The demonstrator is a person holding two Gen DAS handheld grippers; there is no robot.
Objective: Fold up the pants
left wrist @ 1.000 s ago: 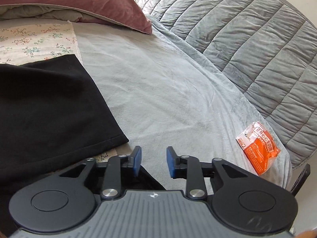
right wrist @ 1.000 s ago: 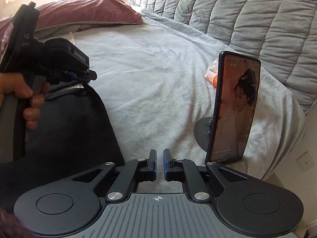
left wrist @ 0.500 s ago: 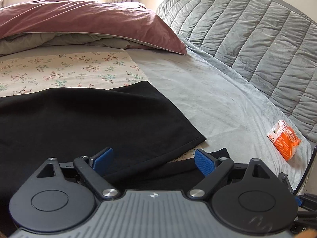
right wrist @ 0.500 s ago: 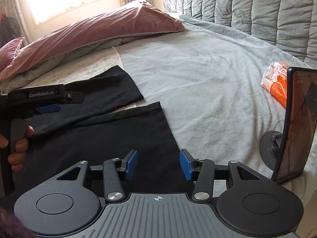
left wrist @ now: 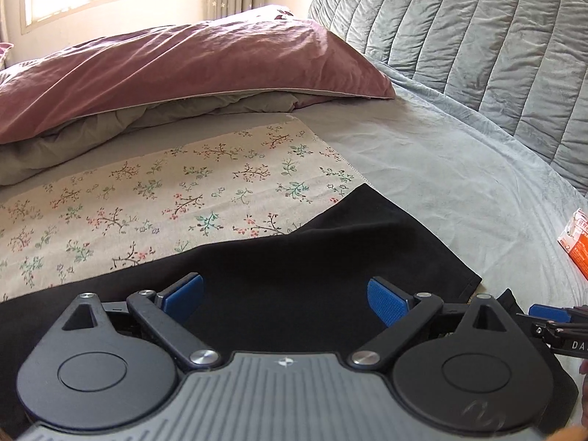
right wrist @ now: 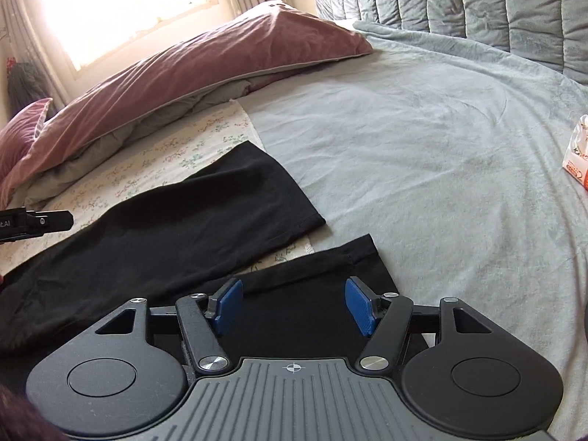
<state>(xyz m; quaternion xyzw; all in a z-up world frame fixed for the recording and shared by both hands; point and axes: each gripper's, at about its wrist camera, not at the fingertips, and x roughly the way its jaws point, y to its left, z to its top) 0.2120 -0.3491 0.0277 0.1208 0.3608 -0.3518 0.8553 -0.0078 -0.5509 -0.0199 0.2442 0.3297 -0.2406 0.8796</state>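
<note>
Black pants (right wrist: 205, 228) are spread flat on the bed, with both legs pointing toward the grey sheet (right wrist: 422, 154) and a small gap seen between the two leg ends. The left gripper (left wrist: 284, 299) is held tilted down over the far leg, and its blue pads (left wrist: 386, 301) have just been opened very wide — only flat black cloth is seen past them, and nothing is pinched. The right gripper (right wrist: 292, 305) is held tilted down over the near leg end, and its jaws have just been opened part way; the pads (right wrist: 358, 310) are not pressed on the cloth. Each gripper's tip is caught at the edge of the other's view. Under the pants a flowered cloth (left wrist: 165, 198) is laid on the sheet. A dark pink pillow (left wrist: 176, 70) is stacked on a grey-green one behind it, and a padded grey headboard (left wrist: 477, 44) is seen to the right. An orange and white packet (left wrist: 575, 242) is lying on the sheet, well apart from the pants. A bright window (right wrist: 121, 7) with curtains is seen at the back.
</note>
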